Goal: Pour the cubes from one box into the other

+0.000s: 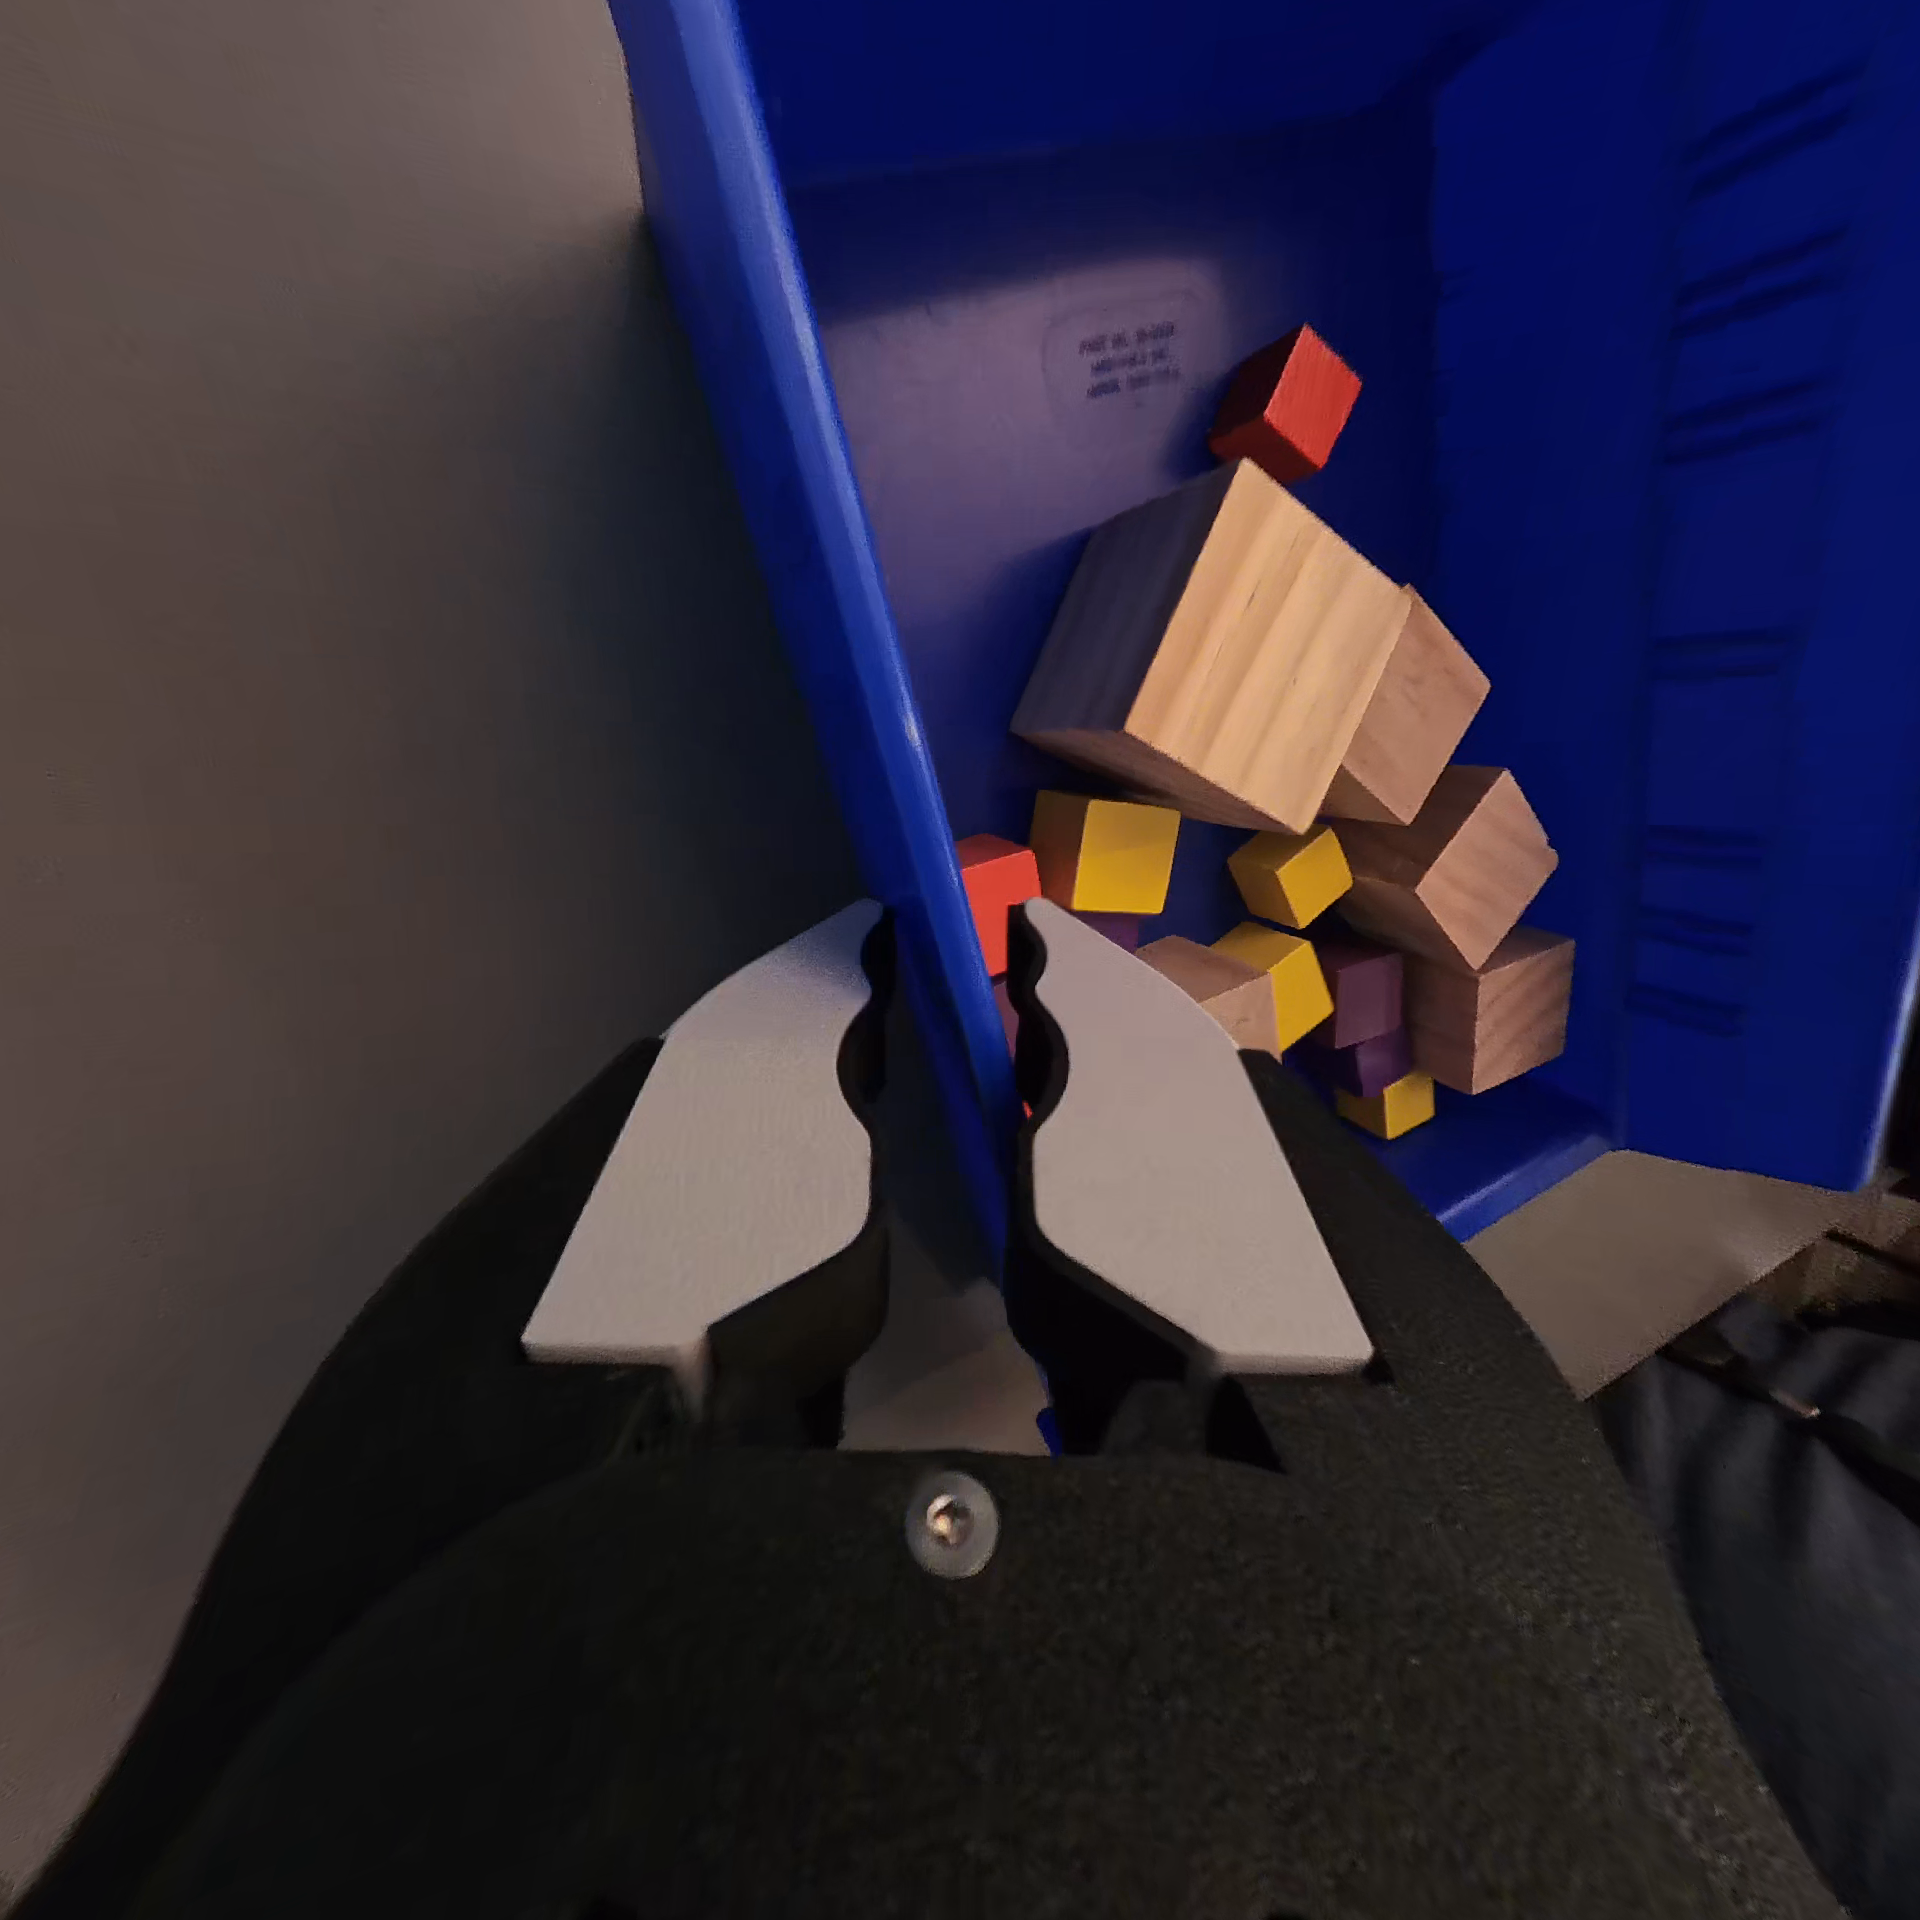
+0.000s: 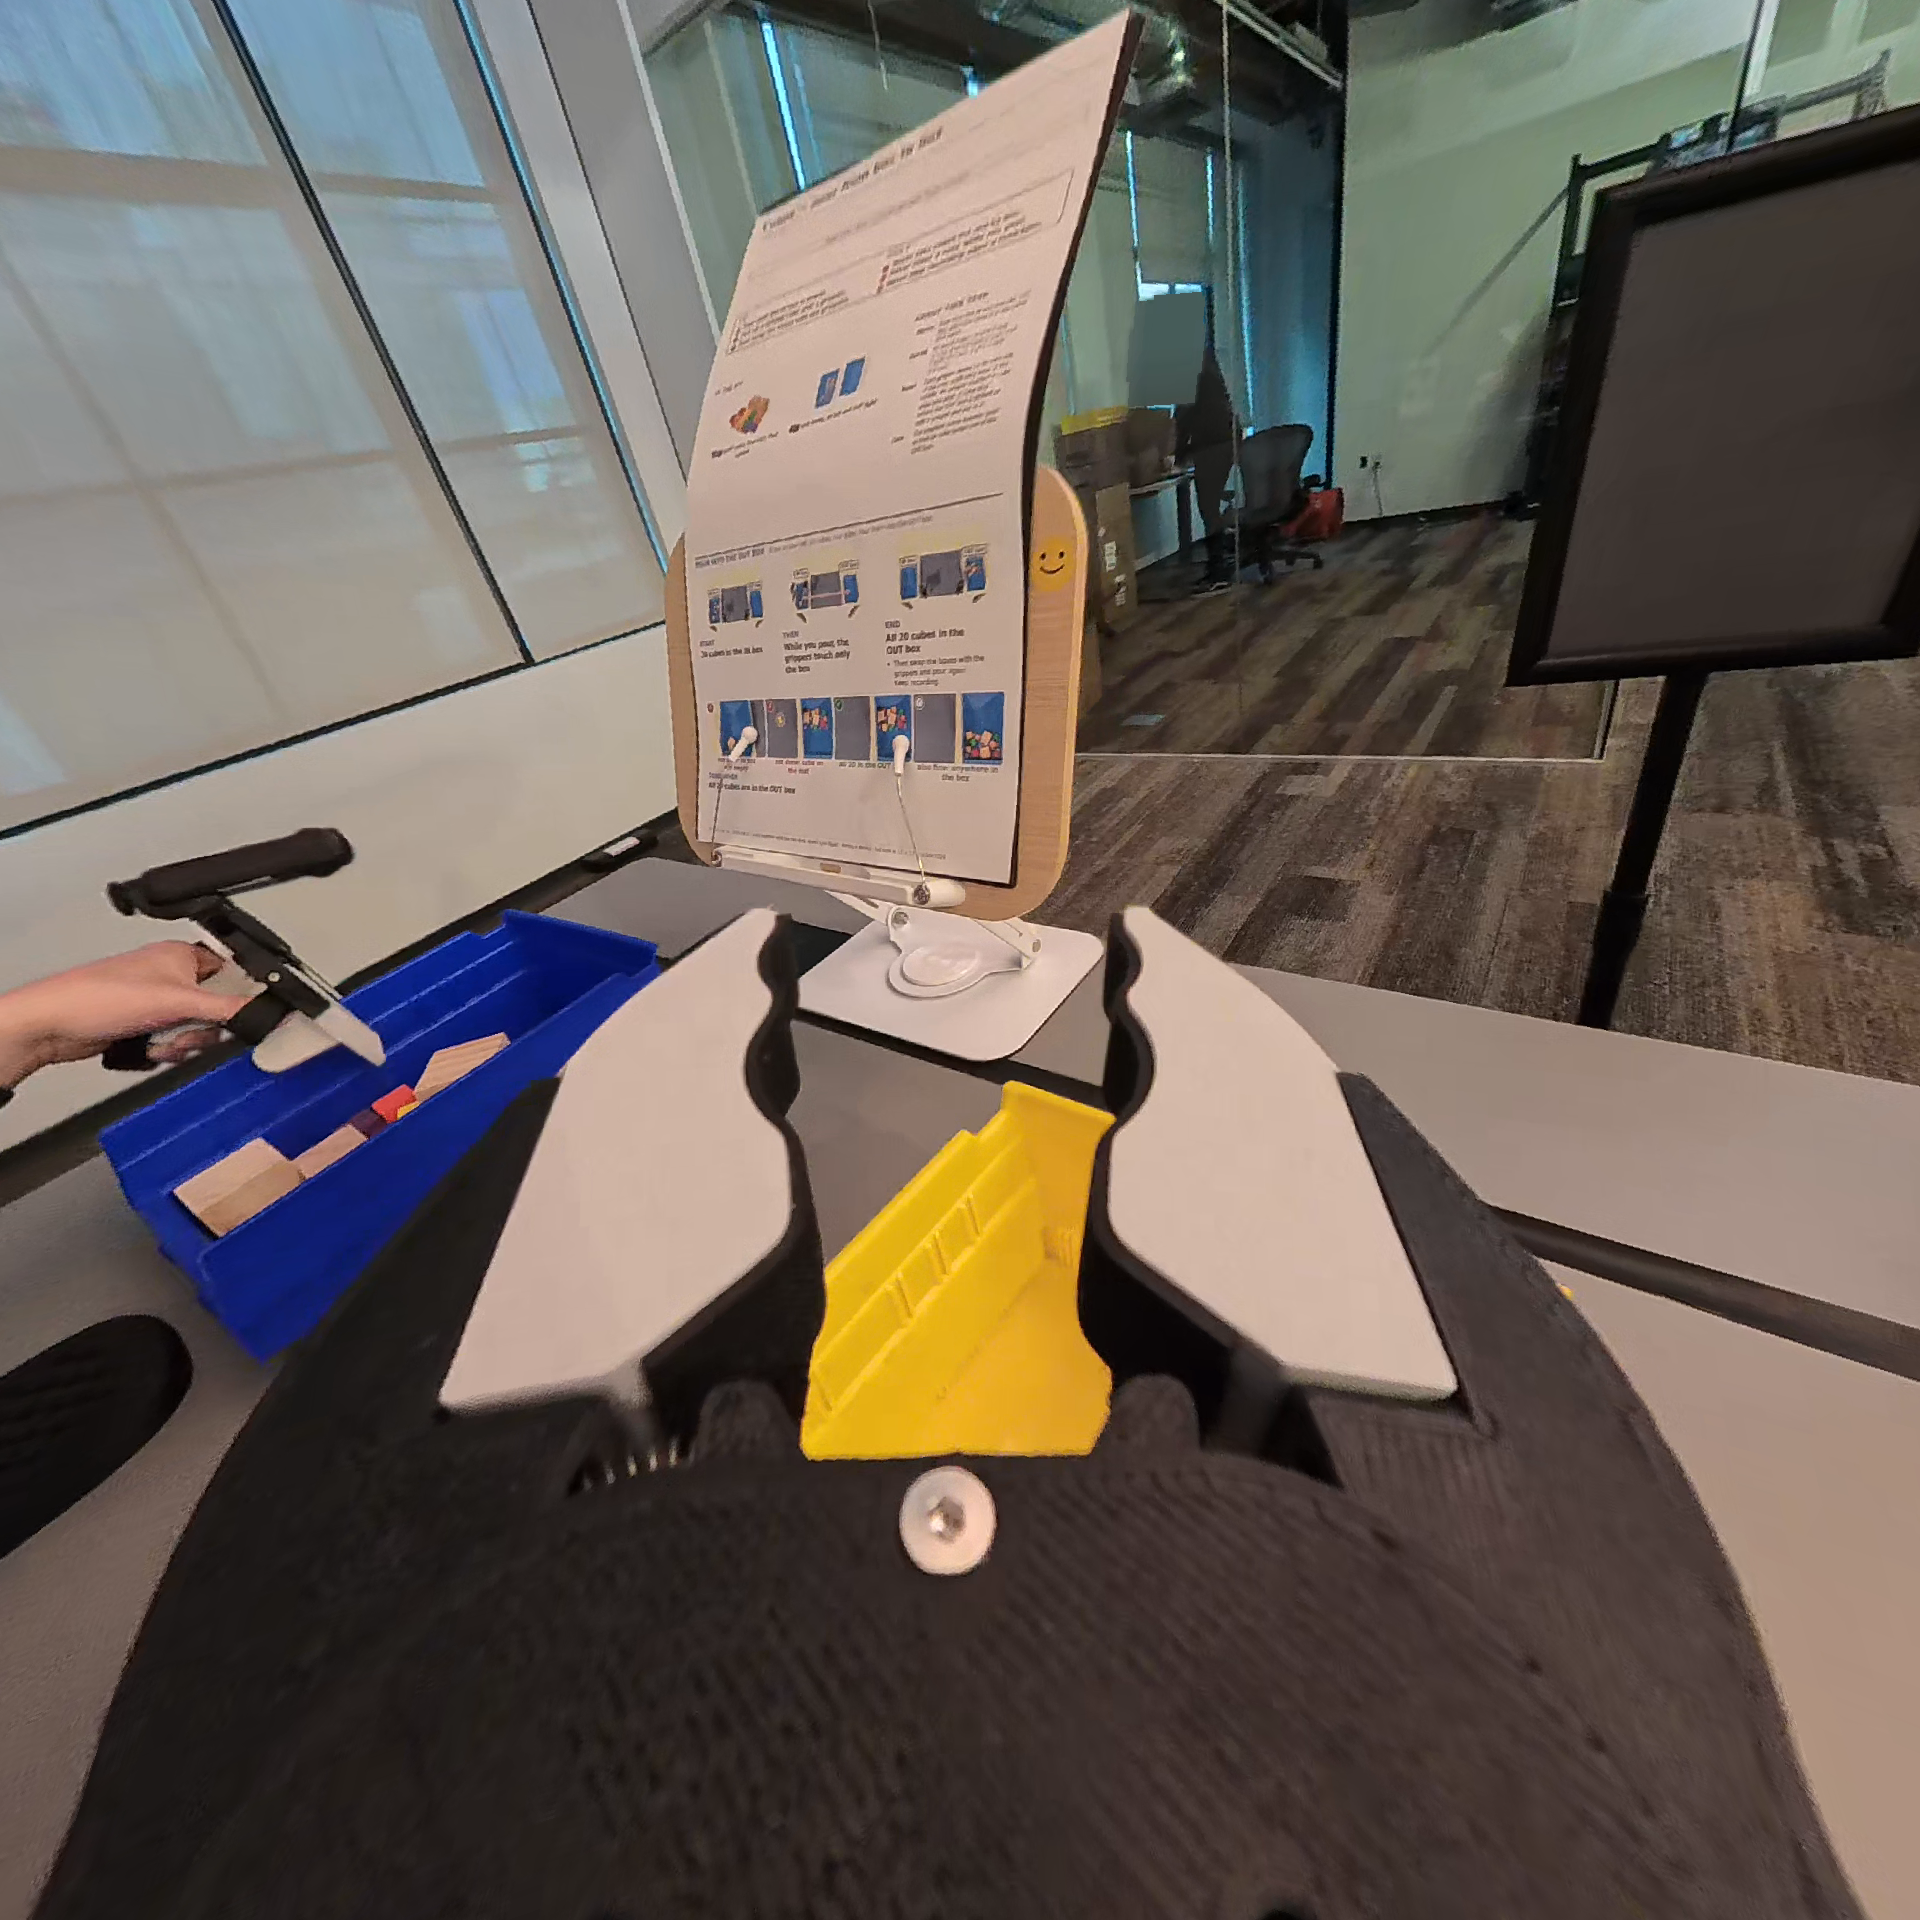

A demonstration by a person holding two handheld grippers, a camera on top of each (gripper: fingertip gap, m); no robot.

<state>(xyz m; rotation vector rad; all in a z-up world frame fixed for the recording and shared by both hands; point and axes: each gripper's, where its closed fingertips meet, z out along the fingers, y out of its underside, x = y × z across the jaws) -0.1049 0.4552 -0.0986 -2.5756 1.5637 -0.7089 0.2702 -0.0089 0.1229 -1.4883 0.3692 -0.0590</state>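
The left gripper is clamped on the stiff side wall of the blue box; loose cubes will slide, so tilt gradually.

Blue box: holds red cube, yellow cube, purple cube, pale wood-grain block. Yellow box, right of it. Grey table.

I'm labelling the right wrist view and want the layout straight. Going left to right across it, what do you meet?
Person's hand → left gripper → blue box holding cubes → yellow box between the right gripper's fingers → black screen on a stand.
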